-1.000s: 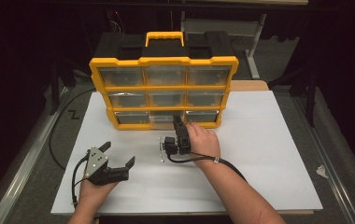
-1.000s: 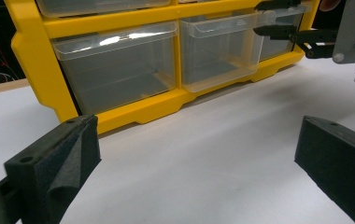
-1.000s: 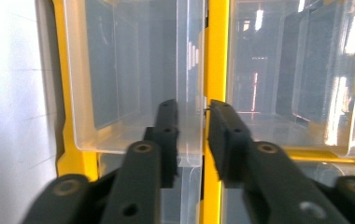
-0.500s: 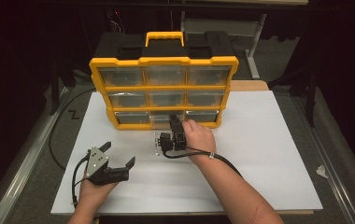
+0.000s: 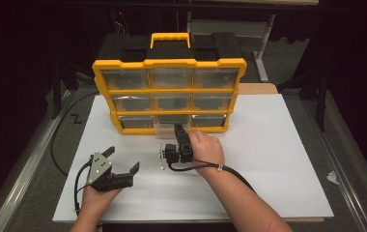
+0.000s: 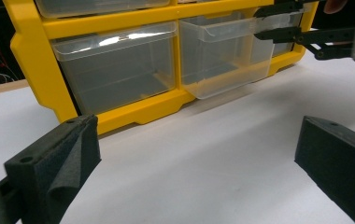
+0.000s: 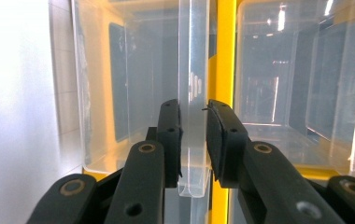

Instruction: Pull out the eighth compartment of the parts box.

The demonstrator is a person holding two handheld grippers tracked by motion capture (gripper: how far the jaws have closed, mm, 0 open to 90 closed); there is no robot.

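Clear plastic drawer (image 5: pixel 171 126), bottom-middle slot of the yellow organizer (image 5: pixel 169 92) on the desk, sits partly out. Right gripper (image 7: pixel 194 135) jaws have just closed on its front lip; pull-out unfinished. Left gripper (image 5: pixel 119 169) idle, jaws wide, empty.

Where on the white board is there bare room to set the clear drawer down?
Free: right of the right gripper, toward the white board's far edge. Crowded: between the left gripper, right gripper and yellow organizer.

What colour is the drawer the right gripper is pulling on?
Clear, see-through plastic drawer, set in the yellow organiser frame; the left gripper view shows it best.
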